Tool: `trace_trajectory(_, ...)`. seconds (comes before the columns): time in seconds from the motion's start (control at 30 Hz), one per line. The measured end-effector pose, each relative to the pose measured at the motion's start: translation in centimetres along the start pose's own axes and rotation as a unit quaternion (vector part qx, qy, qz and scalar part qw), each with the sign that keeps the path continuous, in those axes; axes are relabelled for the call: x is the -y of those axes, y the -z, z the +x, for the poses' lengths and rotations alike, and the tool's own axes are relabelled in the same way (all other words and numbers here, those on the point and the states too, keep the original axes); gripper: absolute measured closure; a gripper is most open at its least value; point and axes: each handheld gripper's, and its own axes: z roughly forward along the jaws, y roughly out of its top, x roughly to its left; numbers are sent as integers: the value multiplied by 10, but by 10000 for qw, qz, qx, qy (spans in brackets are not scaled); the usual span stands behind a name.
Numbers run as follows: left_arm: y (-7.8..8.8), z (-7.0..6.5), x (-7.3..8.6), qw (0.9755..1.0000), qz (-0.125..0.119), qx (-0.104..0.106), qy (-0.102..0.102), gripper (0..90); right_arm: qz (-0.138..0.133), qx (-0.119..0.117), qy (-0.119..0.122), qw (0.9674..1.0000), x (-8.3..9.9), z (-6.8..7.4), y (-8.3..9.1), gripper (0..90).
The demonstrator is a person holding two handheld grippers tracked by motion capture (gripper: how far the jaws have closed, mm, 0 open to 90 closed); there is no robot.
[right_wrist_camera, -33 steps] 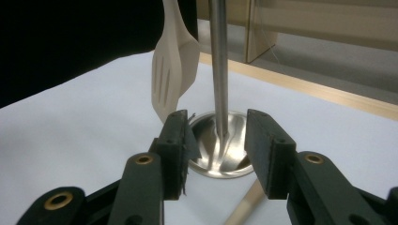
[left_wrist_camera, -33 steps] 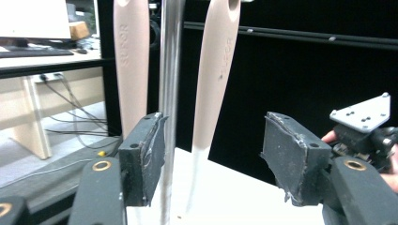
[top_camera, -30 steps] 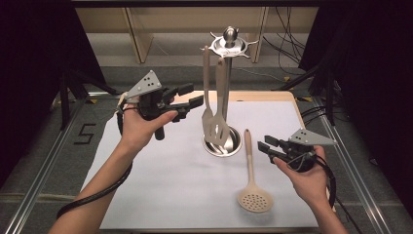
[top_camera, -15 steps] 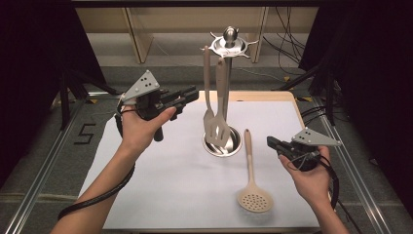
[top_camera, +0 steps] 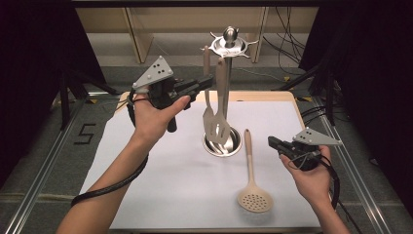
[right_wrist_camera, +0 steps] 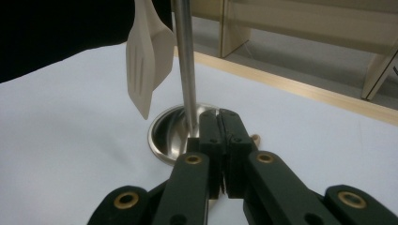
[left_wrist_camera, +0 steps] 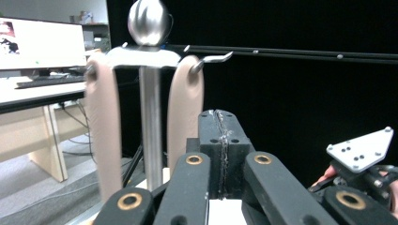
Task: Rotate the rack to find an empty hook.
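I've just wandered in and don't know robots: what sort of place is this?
Probably a lab recording bench, not a kitchen: black curtains surround the table, cables trail over the floor behind it, and a computer monitor glows on a desk nearby.

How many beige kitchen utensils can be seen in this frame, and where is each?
3. Two hang from the metal stand's hooks: a slotted turner and a second utensil beside it. A skimmer lies flat on the white mat. None looks hidden.

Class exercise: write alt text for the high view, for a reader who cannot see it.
A steel utensil stand holds two hanging beige utensils on a white mat. A skimmer lies beside its base, with the shut left gripper raised and right gripper low.
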Motion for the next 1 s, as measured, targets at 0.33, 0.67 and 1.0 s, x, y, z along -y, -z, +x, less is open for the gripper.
trace_trajectory(0.33, -27, -5, -13, 10000, 23, 47, -65, 889, 41, 5, 97, 9999, 0, 1, 0, 873)
trace_trajectory(0.67, -36, -3, -16, 9998, -35, -165, -45, 889, -74, 44, 17, 10000, 1, 0, 1, 860)
trace_trajectory(1.0, -33, -3, -18, 9995, -110, -267, -106, 889, -82, 62, 8, 9999, 1, 1, 1, 858)
